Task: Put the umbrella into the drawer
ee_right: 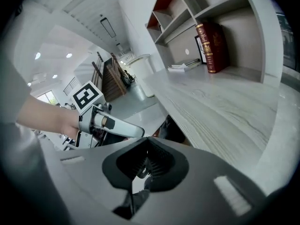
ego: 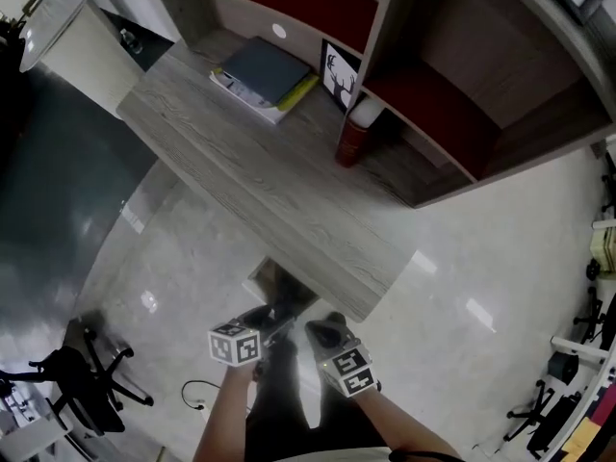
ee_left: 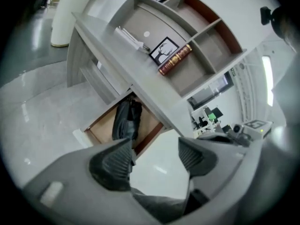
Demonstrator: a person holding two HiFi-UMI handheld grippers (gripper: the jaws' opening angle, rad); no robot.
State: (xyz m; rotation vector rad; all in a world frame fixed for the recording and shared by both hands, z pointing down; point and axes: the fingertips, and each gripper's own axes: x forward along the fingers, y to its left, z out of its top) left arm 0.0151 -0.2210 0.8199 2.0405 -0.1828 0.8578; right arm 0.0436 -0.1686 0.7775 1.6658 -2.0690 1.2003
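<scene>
The black folded umbrella (ee_left: 125, 120) lies inside the open wooden drawer (ee_left: 101, 125) under the grey desk (ee_left: 108, 50). My left gripper (ee_left: 154, 148) hangs in front of and above the drawer, open, with only floor showing between its pads. In the head view both grippers sit close together below the desk's near edge: the left gripper (ego: 272, 319) and the right gripper (ego: 327, 331), with the drawer (ego: 262, 275) just beyond them. In the right gripper view my right gripper (ee_right: 147, 142) is shut with its pads together and nothing held; the left gripper (ee_right: 108, 124) shows beside it.
On the desk (ego: 289, 200) lie a dark book (ego: 265, 77), a framed deer picture (ego: 339, 73) and a red book (ego: 356, 133) against the shelf unit (ego: 452, 94). A black office chair (ego: 91, 373) stands on the floor at the left.
</scene>
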